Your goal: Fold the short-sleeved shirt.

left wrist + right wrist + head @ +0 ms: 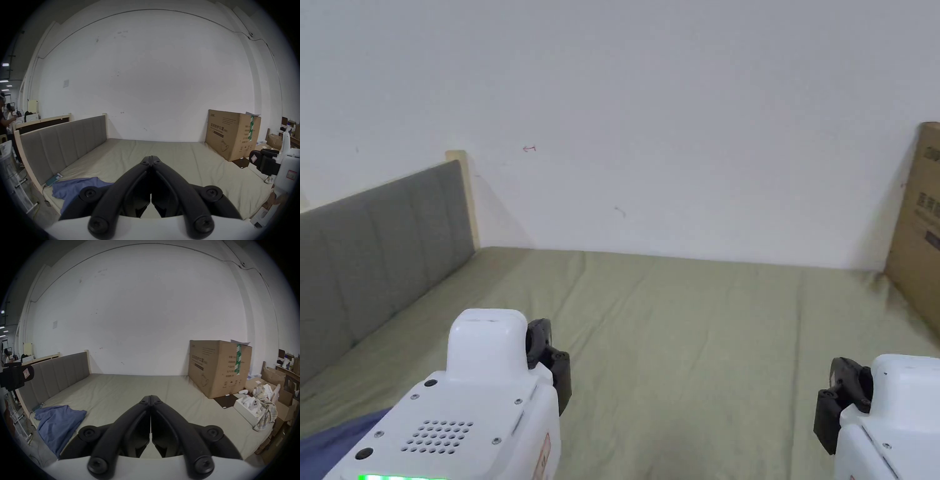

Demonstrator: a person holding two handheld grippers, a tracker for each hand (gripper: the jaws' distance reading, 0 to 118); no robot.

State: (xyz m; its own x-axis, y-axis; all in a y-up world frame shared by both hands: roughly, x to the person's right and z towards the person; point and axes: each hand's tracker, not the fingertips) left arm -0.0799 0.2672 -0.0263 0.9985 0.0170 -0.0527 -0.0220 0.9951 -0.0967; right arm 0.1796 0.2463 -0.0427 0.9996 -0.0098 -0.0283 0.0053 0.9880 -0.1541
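A pale green mattress [687, 325] is stretching out ahead of both tongs toward a plain white wall [675, 112], and most of that sheet is lying bare and lightly creased. A grey padded headboard [65, 139] is closing off the side left of the left gripper [151, 158], whose jaws are sitting pressed together on nothing. The right gripper [151, 397] is hovering the same way, jaws together and empty. Right of it, a big cardboard box [219, 368] is standing at the mattress edge, with a checked cloth [264, 408] piled nearer by. The blue short-sleeved shirt [58, 421] is lying crumpled to the left of both tongs at the near corner, its long axis running from the headboard side down over the near edge.
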